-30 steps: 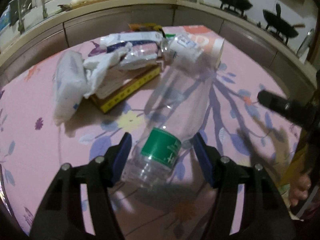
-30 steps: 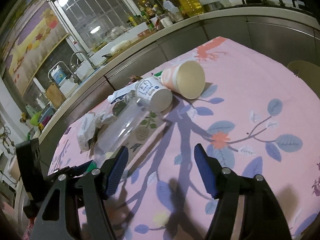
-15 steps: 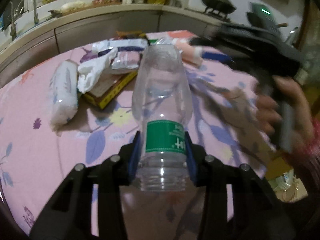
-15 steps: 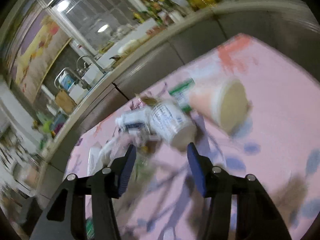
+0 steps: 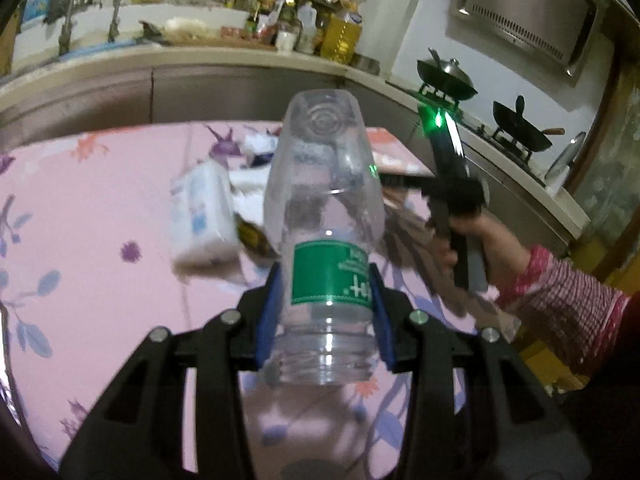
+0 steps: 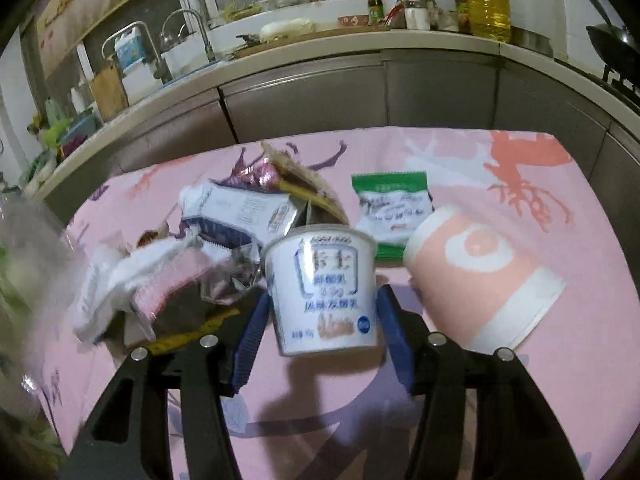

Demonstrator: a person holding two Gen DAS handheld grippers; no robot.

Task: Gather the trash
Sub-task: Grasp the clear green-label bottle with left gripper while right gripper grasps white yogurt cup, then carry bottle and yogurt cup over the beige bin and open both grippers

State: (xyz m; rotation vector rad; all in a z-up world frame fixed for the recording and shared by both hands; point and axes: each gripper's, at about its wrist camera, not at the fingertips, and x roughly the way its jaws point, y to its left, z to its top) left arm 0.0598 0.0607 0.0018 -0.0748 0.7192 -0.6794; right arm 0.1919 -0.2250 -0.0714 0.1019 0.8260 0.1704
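Observation:
My left gripper (image 5: 324, 316) is shut on a clear plastic bottle (image 5: 324, 216) with a green label, held above the pink floral table (image 5: 100, 280), neck toward the camera. My right gripper (image 6: 322, 332) is open, its blue pads on either side of a white yogurt cup (image 6: 324, 292) lying on the table; I cannot tell whether they touch it. A pink paper cup (image 6: 480, 280) lies on its side just right of it. The right gripper's body and the hand holding it show in the left wrist view (image 5: 452, 196).
A heap of wrappers, a white tissue pack (image 5: 200, 216), a green-and-white sachet (image 6: 394, 208) and a yellow-edged box (image 6: 188, 340) lie behind the yogurt cup. A kitchen counter with a sink (image 6: 180, 52), bottles and woks (image 5: 444, 76) runs behind the table.
My left gripper closed on the bottle and lifted it off the table. My right gripper swung across to the far trash and now has its fingers either side of the yogurt cup.

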